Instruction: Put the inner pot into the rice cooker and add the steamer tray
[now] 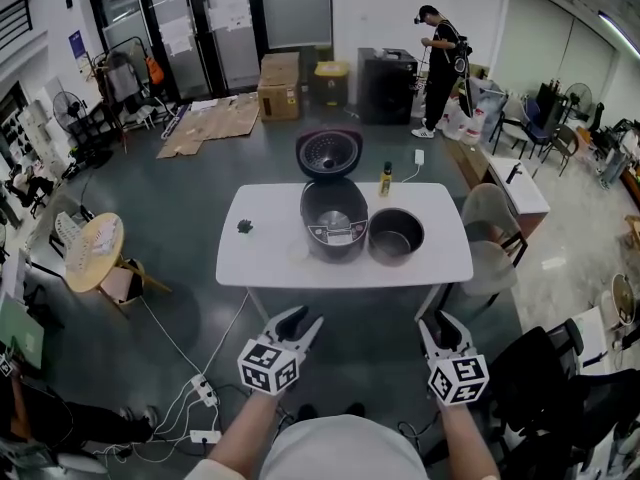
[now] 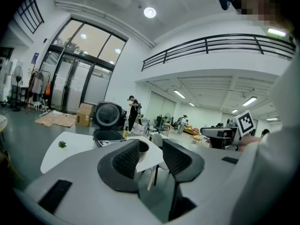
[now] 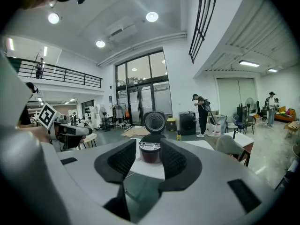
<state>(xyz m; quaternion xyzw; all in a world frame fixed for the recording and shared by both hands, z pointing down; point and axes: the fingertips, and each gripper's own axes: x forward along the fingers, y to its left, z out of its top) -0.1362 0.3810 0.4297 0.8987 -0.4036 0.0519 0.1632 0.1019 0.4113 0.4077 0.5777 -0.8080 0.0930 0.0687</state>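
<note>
Left gripper [image 1: 303, 320], right gripper [image 1: 437, 320] spread, empty — poised short of white table [image 1: 270, 238] for grey metal inner pot [image 1: 396, 236] right of open dark rice cooker [image 1: 333, 220].

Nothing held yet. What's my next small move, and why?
Probably step closer, taking the right gripper toward the inner pot: it sits on the table beside the open rice cooker, while this and the left gripper are open, empty, well short.
</note>
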